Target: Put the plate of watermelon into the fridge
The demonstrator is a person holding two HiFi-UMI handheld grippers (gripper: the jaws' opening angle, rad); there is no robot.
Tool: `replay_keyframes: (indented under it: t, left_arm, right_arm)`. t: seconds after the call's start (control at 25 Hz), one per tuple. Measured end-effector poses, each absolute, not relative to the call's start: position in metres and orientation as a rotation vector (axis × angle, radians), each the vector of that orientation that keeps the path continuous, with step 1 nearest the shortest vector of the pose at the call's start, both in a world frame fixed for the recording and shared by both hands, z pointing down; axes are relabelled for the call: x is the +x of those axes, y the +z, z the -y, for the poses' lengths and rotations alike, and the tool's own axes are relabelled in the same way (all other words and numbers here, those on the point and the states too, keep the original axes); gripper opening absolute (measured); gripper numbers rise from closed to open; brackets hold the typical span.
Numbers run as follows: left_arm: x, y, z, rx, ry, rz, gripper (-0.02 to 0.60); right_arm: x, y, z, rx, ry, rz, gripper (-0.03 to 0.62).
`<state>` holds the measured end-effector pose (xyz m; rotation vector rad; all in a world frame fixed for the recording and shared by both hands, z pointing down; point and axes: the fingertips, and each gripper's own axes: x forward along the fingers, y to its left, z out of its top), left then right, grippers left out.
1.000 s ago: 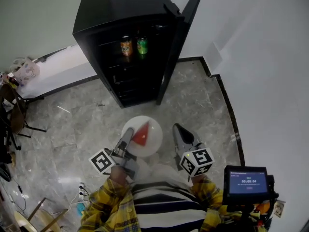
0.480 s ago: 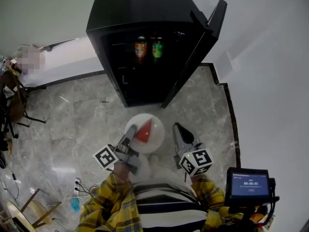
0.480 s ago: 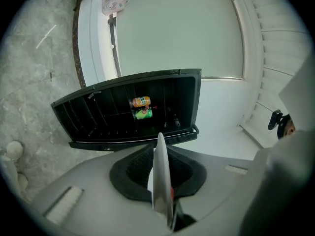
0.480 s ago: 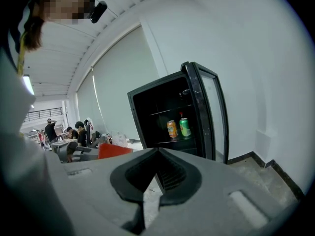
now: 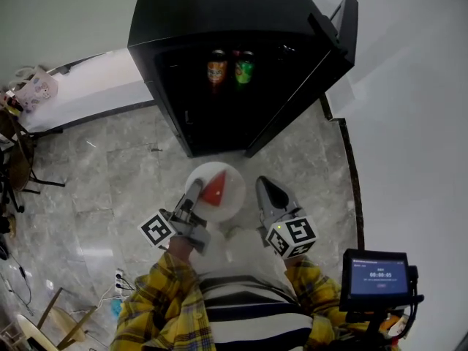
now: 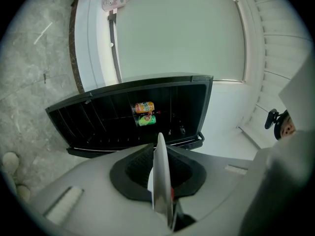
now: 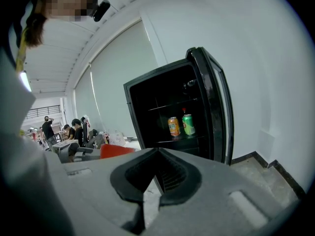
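Fingers of the left gripper (image 5: 193,193) clamp the 7 o'clock rim of the white plate (image 5: 232,194), which is held above the floor (image 5: 131,181) with the watermelon wedge (image 5: 215,189) lying on it. At the plate's 3 o'clock, the right gripper (image 5: 266,189) has its fingers together on nothing. The step in hand appears to be the carry to the open fridge (image 5: 219,20) at 12 o'clock. Next, the plate needs a level slide onto a shelf, clear of the orange can (image 5: 216,69) and the green can (image 5: 244,69). Only the left gripper view shows the rim edge-on in the grip, and only the right gripper view shows the shelf (image 7: 177,140) beneath the cans.
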<state>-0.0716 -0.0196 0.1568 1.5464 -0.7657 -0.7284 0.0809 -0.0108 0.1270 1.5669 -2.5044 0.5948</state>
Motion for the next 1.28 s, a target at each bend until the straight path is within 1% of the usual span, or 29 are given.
replay_keyframes:
  t: [0.24,0.28,0.32,0.36,0.6,0.8,1.28]
  left_arm:
    - [-0.078,0.158,0.030,1.496,-0.785,0.784,0.031]
    - [-0.079,0.158,0.031,1.487,-0.797,0.787,0.031]
    - [-0.080,0.159,0.031,1.477,-0.808,0.793,0.031]
    - [-0.080,0.159,0.032,1.470,-0.816,0.800,0.031]
    - [-0.072,0.163,0.043,1.456,-0.861,0.832,0.031]
    - [-0.062,0.203,0.056,1.425,-0.884,0.881,0.031]
    - [-0.062,0.318,0.073,1.372,-0.926,0.943,0.031]
  right_arm:
    - [0.063,0.140,0.008,1.485,0.779,2.551,-0.002]
    - [0.060,0.141,0.008,1.470,0.823,2.562,0.004]
    - [0.057,0.143,0.007,1.455,0.859,2.565,0.039]
    - [0.056,0.144,0.007,1.445,0.878,2.562,0.048]
    - [0.059,0.161,0.012,1.403,0.918,2.540,0.048]
    - [0.067,0.201,0.025,1.356,0.918,2.536,0.048]
    - [0.066,0.308,0.040,1.242,0.806,2.566,0.041]
